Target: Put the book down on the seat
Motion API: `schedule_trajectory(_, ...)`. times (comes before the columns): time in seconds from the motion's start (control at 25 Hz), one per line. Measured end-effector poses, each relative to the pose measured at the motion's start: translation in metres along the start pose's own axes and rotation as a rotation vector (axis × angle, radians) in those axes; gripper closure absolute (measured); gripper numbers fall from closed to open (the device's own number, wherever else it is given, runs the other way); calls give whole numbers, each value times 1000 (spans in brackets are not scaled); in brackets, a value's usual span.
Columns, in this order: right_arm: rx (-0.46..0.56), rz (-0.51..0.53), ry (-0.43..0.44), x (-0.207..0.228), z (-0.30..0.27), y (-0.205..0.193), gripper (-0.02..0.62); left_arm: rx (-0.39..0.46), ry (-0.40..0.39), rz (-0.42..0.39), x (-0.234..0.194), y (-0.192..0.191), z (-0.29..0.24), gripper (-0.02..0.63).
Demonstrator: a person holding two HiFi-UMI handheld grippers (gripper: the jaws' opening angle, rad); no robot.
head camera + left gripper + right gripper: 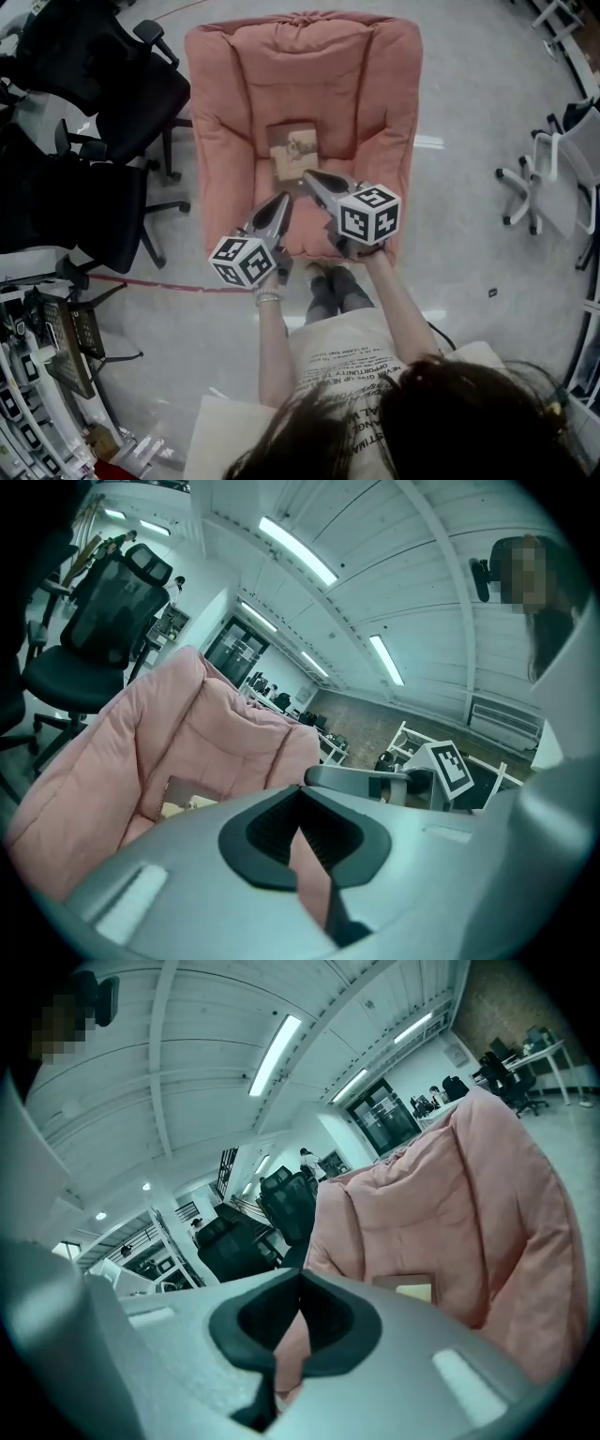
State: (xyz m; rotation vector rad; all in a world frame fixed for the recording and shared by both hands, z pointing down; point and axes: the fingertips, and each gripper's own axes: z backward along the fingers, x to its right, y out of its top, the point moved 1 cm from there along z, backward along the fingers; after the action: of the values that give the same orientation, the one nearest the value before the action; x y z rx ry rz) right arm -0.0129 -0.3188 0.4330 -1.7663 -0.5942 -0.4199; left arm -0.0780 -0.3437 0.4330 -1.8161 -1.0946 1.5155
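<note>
Both forearms reach forward from the person's body, side by side, each gripper tilted slightly downward toward a pink padded armchair (214, 112). The left gripper (283, 198) sits a little lower and nearer the person than the right gripper (307, 174), and the two marker cubes stand close together above the chair's front edge. In the left gripper view, the left gripper's (300, 790) jaws are pressed together at the tips with nothing between them. The right gripper's (300, 1274) jaws are likewise closed and hold nothing. The book (293, 150) lies flat on the seat cushion (246, 197), cover up, against the foot of the backrest. It is ahead of both pairs of jaws and held by neither. It appears beyond and left of the left jaws (184, 800) and beyond and right of the right jaws (409, 1289). Nothing else rests in the armchair.
</note>
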Motion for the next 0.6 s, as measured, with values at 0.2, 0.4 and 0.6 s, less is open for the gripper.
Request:
schedule_trajectory(0.2,10,15,7,-5,6,8,592,22,-7,-19,8,11,8,617)
schedule_trajectory(0.4,31,32,11,-7,12,19,592,38,-3,-40,11,19,11,617)
schedule_trajectory(0.6,31,49,20,-7,12,29,592,43,-5,-51,15,27,6,617)
